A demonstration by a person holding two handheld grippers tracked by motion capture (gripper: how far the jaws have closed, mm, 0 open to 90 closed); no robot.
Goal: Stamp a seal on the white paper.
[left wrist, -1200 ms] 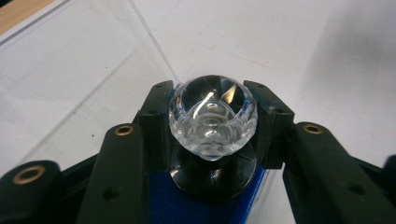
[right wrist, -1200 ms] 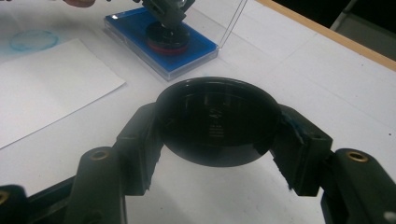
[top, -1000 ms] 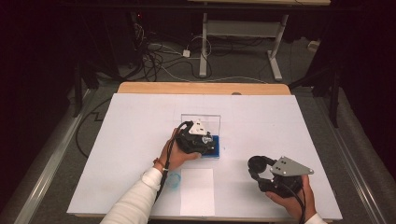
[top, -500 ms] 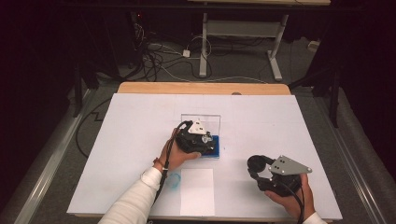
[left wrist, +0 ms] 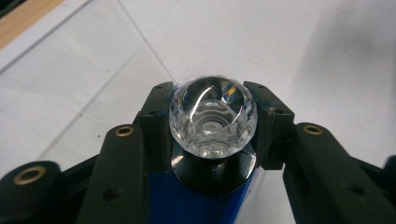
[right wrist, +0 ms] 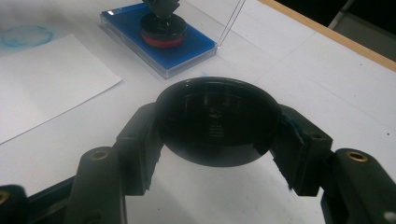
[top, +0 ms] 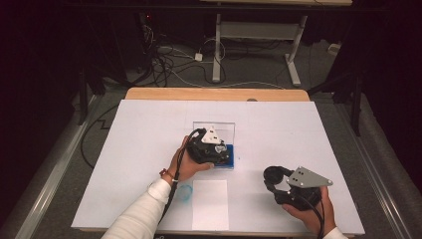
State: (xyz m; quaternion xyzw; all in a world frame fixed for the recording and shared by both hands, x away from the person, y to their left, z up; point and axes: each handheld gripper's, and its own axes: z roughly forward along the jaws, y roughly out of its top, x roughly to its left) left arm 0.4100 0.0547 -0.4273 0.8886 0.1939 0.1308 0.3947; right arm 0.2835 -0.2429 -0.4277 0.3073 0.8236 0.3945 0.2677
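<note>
Stamp with clear faceted knob (left wrist: 212, 116): sits at centre of the left gripper view, clamped between the two black jaws of the left gripper (left wrist: 212, 122), one pad touching each side of the knob. Below the knob, the stamp's black round base (left wrist: 214, 175) rests on the blue ink pad (left wrist: 187, 205), bottom centre of that frame. In the high view the left gripper (top: 211, 149) is just left of frame centre, above the ink pad (top: 230, 158), whose blue edge shows at the gripper's right. In the right gripper view the stamp base (right wrist: 164, 29) shows a red band and stands upright on the blue pad (right wrist: 187, 49), upper left of frame; a clear lid (right wrist: 233, 18) stands open behind it, tilted up.

Right gripper (right wrist: 215, 128): jaws clenched on a black round cap (right wrist: 217, 121), one pad touching each side, centre of frame, held above the table. In the high view this gripper (top: 278, 181) is at lower right, well apart from the ink pad, the cap (top: 275, 175) at its left end.

Surroundings: white paper sheet (top: 210, 204) lies at lower centre of the high view, just below the ink pad. A blue ring stain (top: 185, 192) sits just beside the sheet's left edge. All on a white table (top: 149, 129); wooden edge strip (top: 214, 94) along its far side.
</note>
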